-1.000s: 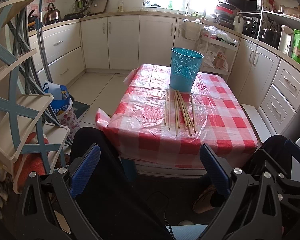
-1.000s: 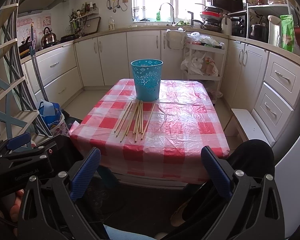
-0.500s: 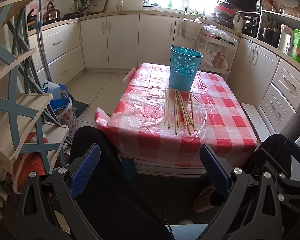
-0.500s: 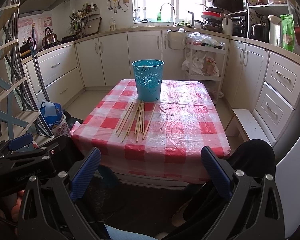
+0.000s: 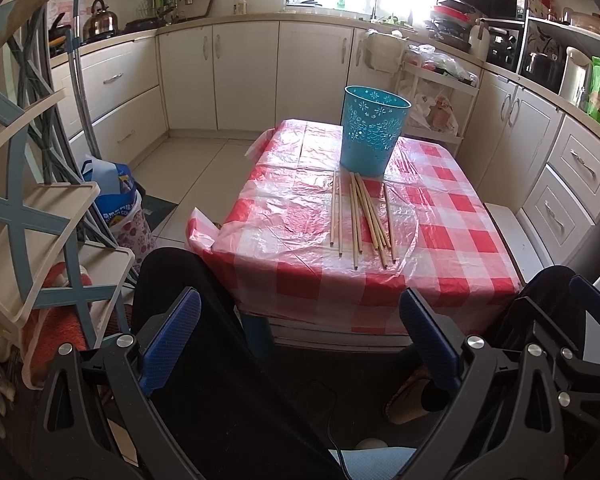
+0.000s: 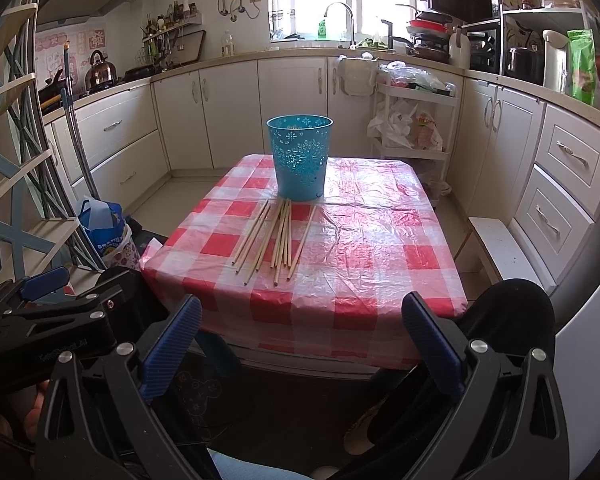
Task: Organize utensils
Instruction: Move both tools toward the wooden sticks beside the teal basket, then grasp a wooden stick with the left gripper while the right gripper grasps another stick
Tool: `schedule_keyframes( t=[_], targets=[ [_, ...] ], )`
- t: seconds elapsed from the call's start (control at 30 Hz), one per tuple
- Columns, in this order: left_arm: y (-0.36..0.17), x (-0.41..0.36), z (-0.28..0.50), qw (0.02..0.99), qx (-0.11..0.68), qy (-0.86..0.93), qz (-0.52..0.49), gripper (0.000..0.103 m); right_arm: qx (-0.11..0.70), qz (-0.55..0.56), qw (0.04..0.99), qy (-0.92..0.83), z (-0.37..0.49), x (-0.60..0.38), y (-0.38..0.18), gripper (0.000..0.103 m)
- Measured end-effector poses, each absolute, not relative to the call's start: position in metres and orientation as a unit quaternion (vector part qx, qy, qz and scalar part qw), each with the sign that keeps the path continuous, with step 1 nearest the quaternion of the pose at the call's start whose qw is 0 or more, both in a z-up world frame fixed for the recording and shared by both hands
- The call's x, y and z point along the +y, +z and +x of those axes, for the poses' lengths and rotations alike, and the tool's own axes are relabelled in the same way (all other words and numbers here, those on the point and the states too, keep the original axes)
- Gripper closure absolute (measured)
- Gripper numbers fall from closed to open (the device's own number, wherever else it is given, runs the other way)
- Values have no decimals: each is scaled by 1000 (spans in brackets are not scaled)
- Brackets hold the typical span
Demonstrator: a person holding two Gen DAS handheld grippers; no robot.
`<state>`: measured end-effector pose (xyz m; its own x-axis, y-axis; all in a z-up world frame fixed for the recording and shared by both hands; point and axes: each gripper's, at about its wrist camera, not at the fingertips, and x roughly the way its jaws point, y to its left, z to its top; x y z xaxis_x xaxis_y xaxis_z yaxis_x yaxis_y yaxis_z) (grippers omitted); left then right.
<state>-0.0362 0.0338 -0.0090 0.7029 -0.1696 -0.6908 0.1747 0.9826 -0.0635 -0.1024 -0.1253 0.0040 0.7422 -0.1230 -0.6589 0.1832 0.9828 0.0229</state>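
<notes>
The left gripper (image 5: pixel 300 336) sits low in the bottom of its view, its blue-padded fingers (image 5: pixel 172 336) spread wide apart with nothing between them, held short of the table's near edge above the person's dark-clothed legs (image 5: pixel 204 320). The right gripper (image 6: pixel 300 340) is likewise at the bottom of its own view, jaws wide apart and empty; the left gripper also shows at the lower left of that frame.

Beyond them, in the centre of both views, stands a table (image 5: pixel 452 280) covered with a red-and-white checked plastic cloth. A loose row of wooden chopsticks (image 5: pixel 360 220) lies on the cloth, roughly parallel, running from mid-table toward the far side. Their far ends reach just beside the base of an upright teal perforated bin (image 5: pixel 374 136), which stands toward the table's far edge.

White kitchen cabinets (image 6: pixel 292 108) line the back and right of the frames, and a shelf rack (image 5: pixel 28 208) fills the left edge of the left wrist view.
</notes>
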Motion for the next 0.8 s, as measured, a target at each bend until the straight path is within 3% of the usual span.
schedule_keyframes(
  t=[0.33,0.67,0.77,0.8],
  targets=[
    [-26,23,17,910,401,-103,10,7,402,69,910,-69,-60,-145,-13,7],
    [-41,11,82,908,407,-101,12,7,371,75,923,-68,-19,-161,-25,7],
    [-49,4,104,910,405,-92,16,7,374,64,923,-67,-2,-165,-34,15],
    [-51,2,111,909,405,-95,14,7,378,64,921,-64,5,-167,-39,23]
  ],
)
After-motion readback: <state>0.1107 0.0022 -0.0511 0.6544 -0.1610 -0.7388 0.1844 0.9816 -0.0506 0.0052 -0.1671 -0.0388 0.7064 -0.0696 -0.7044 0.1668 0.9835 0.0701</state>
